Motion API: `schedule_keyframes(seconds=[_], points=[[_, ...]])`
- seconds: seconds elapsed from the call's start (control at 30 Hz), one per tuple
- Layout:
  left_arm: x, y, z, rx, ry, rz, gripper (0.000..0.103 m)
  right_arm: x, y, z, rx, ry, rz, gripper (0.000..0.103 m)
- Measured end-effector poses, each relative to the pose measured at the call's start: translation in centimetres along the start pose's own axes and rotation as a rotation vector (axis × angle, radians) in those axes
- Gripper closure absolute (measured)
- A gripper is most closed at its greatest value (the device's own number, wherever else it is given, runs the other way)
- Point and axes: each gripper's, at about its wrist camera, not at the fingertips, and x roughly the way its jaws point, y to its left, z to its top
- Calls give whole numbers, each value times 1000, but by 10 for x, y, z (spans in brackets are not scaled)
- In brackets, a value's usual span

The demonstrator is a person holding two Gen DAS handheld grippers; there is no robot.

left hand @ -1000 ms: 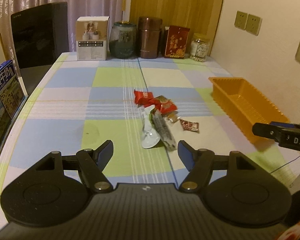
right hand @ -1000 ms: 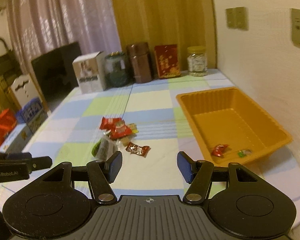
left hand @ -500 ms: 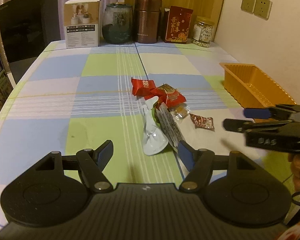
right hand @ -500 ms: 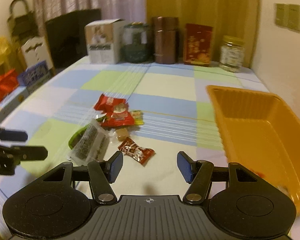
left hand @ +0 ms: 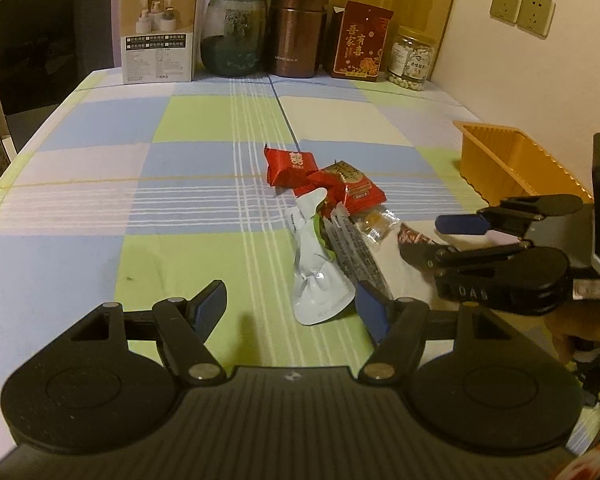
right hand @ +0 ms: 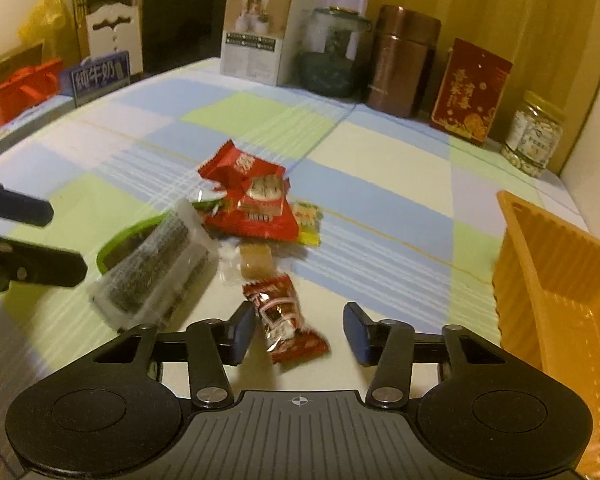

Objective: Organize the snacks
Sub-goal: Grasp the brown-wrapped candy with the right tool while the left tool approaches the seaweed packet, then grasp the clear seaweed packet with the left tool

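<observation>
I have the right tongs [right hand: 299,332] low over the worktop [right hand: 380,184] with a small red-brown wrapped candy [right hand: 286,318] lying between the pads; the jaws are closing but neither pad presses on the wrapper yet, so nothing is held. The candy sits at the near edge of the snack pile, just near of a pale toffee in clear wrap [right hand: 254,260], with the orange tray [right hand: 556,292] off to its right. I judge the candy to be very light, with a firm lump in the middle and crinkly, glossy foil tails at both ends; the foil looks slippery and the tails will fold under pressure, so I want the pads across the thick middle, not on a twisted end. It lies slanted between the pads, so one pad may meet it first and skid it sideways. The left tongs [left hand: 290,308] are spread with nothing between the pads, hovering just near of a white foil pouch [left hand: 318,280] and a long clear seaweed packet [left hand: 356,254]. Both look soft and flat, likely to buckle or slide on the cloth; I would take them by an edge or across the narrow width. The two red packets [left hand: 324,180] at the far side look puffier and easier.
</observation>
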Motion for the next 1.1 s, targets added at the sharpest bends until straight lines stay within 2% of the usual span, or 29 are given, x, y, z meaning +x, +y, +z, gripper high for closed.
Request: schedule_keyframes(seconds=[0.07,0.1,0.27,0.47,0.67,0.83,1.03,1.07,1.1], points=[[0,1,-1,2,-1,3,35,1,-3,1,33,6,17,67],[0,0,0,1,-2,3,35,0,-3,2,53,13,24,80],[-5,-8,3,12,-24,-29,35,-15,-11,-2,206,36,29,82],[-8,-36,9,76,-75,-109,44,-47,-31,-14,380,9,-20,82],[14,-52,15,94,-50,-142,50,-58,-38,-20,398,0,-49,82],[35,-52,12,112,7,-70,52,-59,-43,-20,424,-12,-48,82],[49,-53,10,134,28,-40,52,-57,-41,-18,424,-9,-35,82],[51,-54,9,141,29,-29,54,-57,-41,-18,423,-8,-34,82],[51,-54,8,147,29,-13,60,-56,-40,-18,423,-6,-32,82]])
